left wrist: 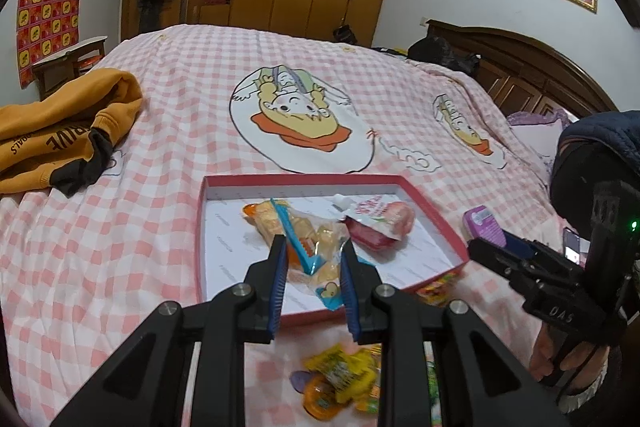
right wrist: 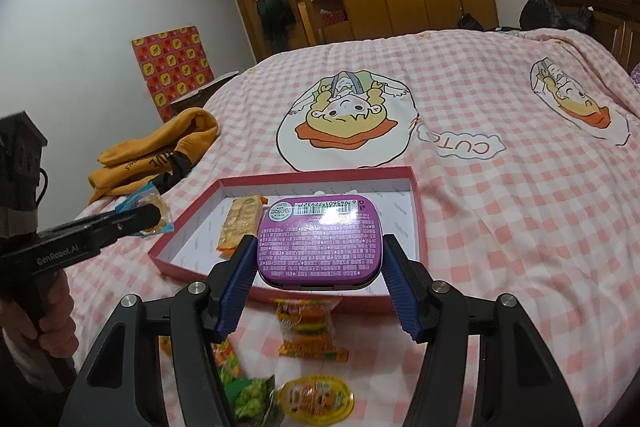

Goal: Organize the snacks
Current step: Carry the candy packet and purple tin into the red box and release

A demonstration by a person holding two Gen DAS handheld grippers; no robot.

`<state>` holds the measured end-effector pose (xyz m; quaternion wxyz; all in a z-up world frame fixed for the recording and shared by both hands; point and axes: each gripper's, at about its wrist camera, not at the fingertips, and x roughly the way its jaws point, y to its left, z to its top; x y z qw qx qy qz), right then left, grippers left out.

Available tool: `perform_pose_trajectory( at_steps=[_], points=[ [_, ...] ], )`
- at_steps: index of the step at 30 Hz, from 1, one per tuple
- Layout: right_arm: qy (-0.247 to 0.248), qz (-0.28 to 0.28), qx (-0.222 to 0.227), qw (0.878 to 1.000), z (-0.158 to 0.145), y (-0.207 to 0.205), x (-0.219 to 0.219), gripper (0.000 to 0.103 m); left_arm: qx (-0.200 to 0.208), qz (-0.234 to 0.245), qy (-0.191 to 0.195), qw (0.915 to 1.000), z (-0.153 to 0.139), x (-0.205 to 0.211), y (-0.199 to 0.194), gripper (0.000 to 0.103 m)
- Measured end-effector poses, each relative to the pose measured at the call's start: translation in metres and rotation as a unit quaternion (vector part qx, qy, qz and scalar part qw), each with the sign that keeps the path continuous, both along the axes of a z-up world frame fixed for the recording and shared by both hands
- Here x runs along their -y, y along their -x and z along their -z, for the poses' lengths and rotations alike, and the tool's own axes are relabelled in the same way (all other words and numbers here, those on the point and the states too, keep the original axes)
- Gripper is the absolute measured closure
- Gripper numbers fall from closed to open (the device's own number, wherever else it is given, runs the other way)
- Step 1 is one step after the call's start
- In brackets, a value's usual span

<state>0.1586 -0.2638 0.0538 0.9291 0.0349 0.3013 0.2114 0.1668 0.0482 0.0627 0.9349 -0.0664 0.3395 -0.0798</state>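
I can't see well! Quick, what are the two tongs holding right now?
Left tongs: closed on a clear snack packet with blue edges.
Right tongs: closed on a purple tin, above the red box.

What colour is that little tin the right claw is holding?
Purple, with small white print and a barcode. The tin shows best in the right wrist view, between the right gripper's blue pads.

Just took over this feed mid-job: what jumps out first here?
The purple tin clamped in the right gripper, held over the red tray. Next, the clear snack packet in the left gripper, and loose snacks on the checked bedspread in front of the tray.
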Motion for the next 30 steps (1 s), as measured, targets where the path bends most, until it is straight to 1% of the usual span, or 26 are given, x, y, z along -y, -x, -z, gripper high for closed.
perform_pose_trajectory(
  at_steps=[7, 11, 15, 17, 23, 25, 28, 29, 30],
  points=[
    [-0.017, 0.000, -0.015, 1.000, 0.015, -0.026, 0.002, 0.040, -0.022, -0.024, 0.000, 0.9995, 0.024, -0.018, -0.020, 0.078],
    [-0.015, -0.001, -0.026, 1.000, 0.024, -0.035, 0.000, 0.040, -0.031, -0.033, -0.006, 0.9990, 0.038, -0.023, -0.029, 0.078],
    [0.017, 0.009, -0.045, 0.999, 0.035, -0.042, -0.004, 0.040, -0.039, -0.027, -0.005, 0.9989, 0.048, -0.021, -0.034, 0.077],
    [0.023, 0.010, -0.053, 0.998, 0.040, -0.046, -0.005, 0.040, -0.042, -0.027, -0.006, 0.9987, 0.052, -0.019, -0.036, 0.077],
    [0.059, 0.009, -0.035, 0.998, 0.047, -0.045, -0.013, 0.040, -0.044, -0.015, -0.014, 0.9988, 0.064, -0.013, -0.038, 0.077],
    [0.072, -0.003, -0.037, 0.997, 0.049, -0.046, -0.019, 0.040, -0.040, -0.012, -0.023, 0.9989, 0.067, -0.010, -0.038, 0.076],
    [0.091, -0.026, -0.051, 0.994, 0.055, -0.050, -0.030, 0.040, -0.041, -0.003, -0.037, 0.9984, 0.071, -0.003, -0.038, 0.076],
    [0.096, -0.027, -0.055, 0.994, 0.057, -0.053, -0.032, 0.040, -0.045, 0.000, -0.045, 0.9980, 0.072, -0.001, -0.039, 0.073],
    [0.098, -0.027, -0.056, 0.993, 0.057, -0.053, -0.033, 0.040, -0.046, 0.001, -0.062, 0.9970, 0.074, 0.004, -0.039, 0.072]
  ],
)
